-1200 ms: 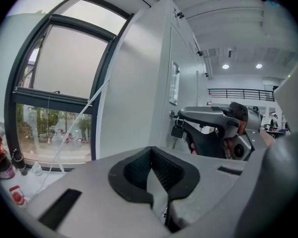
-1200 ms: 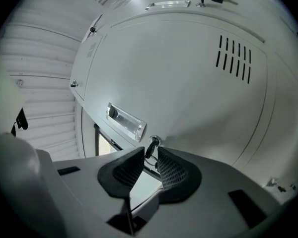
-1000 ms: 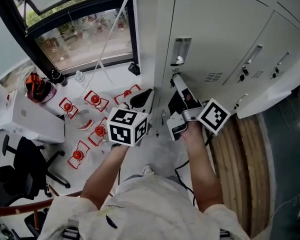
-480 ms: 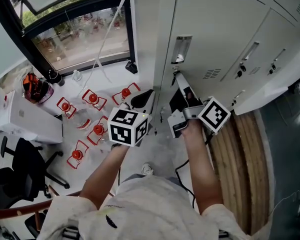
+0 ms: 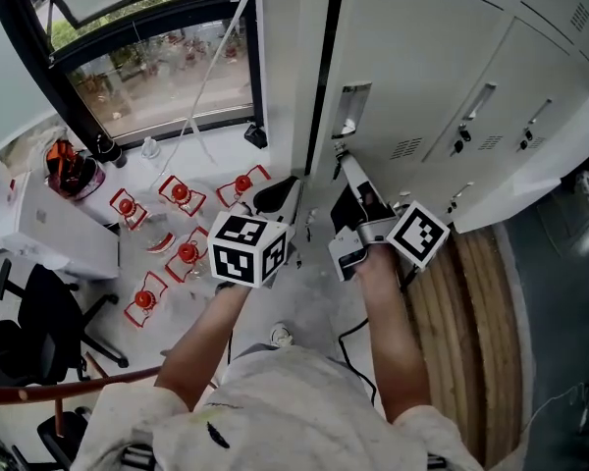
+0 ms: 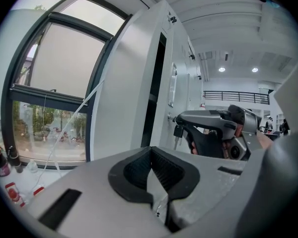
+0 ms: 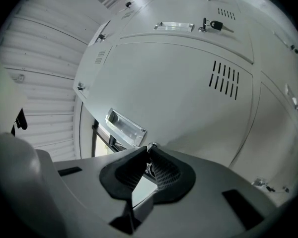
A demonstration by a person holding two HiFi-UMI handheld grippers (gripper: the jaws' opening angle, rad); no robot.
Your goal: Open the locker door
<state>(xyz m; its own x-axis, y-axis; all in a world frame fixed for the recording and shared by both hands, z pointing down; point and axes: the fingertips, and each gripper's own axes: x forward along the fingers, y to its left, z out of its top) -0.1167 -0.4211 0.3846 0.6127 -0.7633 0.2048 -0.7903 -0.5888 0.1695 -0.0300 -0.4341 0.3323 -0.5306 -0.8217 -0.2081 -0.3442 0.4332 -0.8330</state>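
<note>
The white locker door (image 5: pixel 422 57) has a chrome recessed handle (image 5: pixel 351 106) and, just below it, a lock with a key (image 6: pixel 178 132). My right gripper (image 5: pixel 342 155) reaches up to that lock and its jaws are shut on the key (image 7: pixel 151 146), right under the handle (image 7: pixel 125 127). A dark gap (image 5: pixel 324 77) runs along the door's left edge, so the door stands slightly ajar. My left gripper (image 5: pixel 275 192) hangs lower left of the lock, away from the door, shut and empty (image 6: pixel 156 182).
More locker doors with keys (image 5: pixel 461 135) continue to the right. A window (image 5: pixel 147 57) is on the left wall. On the floor below lie several red-framed items (image 5: pixel 182 253), a white box (image 5: pixel 49 234) and an office chair (image 5: pixel 29 312). A wooden slatted piece (image 5: pixel 471 312) is at the right.
My right gripper's jaws have closed on the key. The dark gap at the door's left edge has grown as the door comes away. The left gripper has hardly moved.
</note>
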